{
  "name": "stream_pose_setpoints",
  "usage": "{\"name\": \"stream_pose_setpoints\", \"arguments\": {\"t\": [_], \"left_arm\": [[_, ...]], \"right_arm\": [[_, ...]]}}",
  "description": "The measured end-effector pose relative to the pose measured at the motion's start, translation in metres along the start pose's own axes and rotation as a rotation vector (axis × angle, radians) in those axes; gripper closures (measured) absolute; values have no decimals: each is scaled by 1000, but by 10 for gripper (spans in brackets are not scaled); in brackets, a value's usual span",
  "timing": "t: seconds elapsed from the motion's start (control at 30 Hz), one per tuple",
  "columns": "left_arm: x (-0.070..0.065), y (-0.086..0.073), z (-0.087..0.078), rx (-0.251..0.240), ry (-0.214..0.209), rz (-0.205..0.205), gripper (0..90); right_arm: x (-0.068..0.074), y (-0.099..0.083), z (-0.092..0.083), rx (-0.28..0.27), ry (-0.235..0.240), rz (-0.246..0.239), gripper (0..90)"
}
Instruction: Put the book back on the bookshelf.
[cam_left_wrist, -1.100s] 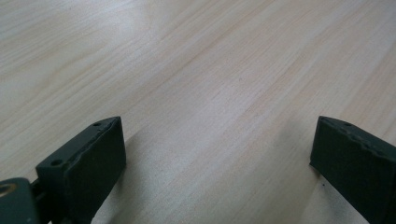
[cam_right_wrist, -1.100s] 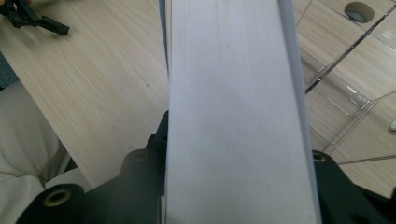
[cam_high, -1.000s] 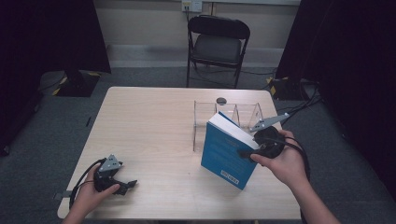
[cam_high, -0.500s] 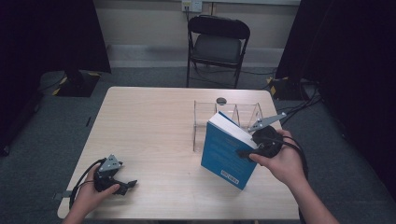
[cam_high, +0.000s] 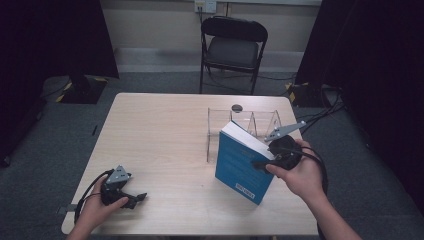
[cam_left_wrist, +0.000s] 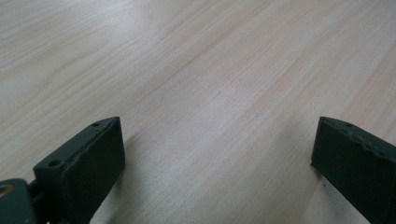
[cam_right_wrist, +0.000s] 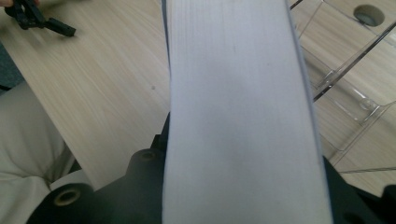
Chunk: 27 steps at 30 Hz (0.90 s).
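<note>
Little has shifted since earlier: right hand-held gripper (cam_high: 261, 164), jaws just tightened, pinches the book (cam_high: 243, 164) upright on the tabletop (cam_high: 160, 135), next needing a lift into the clear rack (cam_high: 245, 122); left hand-held gripper (cam_high: 134, 198) rests spread.

The high view looks forward and down from above the near edge of the desk (cam_high: 165, 130), taking in its whole top and a chair (cam_high: 233, 47) beyond the far edge. The left gripper view sits very close above bare wood near the left corner. The right gripper view looks leftward along the blue book (cam_right_wrist: 238, 116), very close to its page edge; it shares with the high view the clear rack (cam_right_wrist: 345, 70) and the left gripper (cam_right_wrist: 44, 21).
</note>
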<state>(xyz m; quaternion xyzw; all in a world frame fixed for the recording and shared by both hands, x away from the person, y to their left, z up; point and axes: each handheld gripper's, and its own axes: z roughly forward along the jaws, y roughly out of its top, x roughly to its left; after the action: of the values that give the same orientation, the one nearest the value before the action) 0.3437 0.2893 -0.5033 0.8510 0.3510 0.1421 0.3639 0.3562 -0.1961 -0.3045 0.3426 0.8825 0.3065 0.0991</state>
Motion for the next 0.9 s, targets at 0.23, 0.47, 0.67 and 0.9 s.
{"name": "stream_pose_setpoints", "arguments": {"t": [0.23,0.47,0.67,0.9], "left_arm": [[0,0,0,-6,1,-5,20],[0,0,0,-5,3,0,20],[0,0,0,-4,2,0,20],[0,0,0,-2,0,2,14]], "right_arm": [[-1,10,-6,1,1,63,623],[-1,23,-19,-38,-23,117,622],[3,33,-12,-20,-25,131,622],[5,45,0,-20,-54,154,622]]}}
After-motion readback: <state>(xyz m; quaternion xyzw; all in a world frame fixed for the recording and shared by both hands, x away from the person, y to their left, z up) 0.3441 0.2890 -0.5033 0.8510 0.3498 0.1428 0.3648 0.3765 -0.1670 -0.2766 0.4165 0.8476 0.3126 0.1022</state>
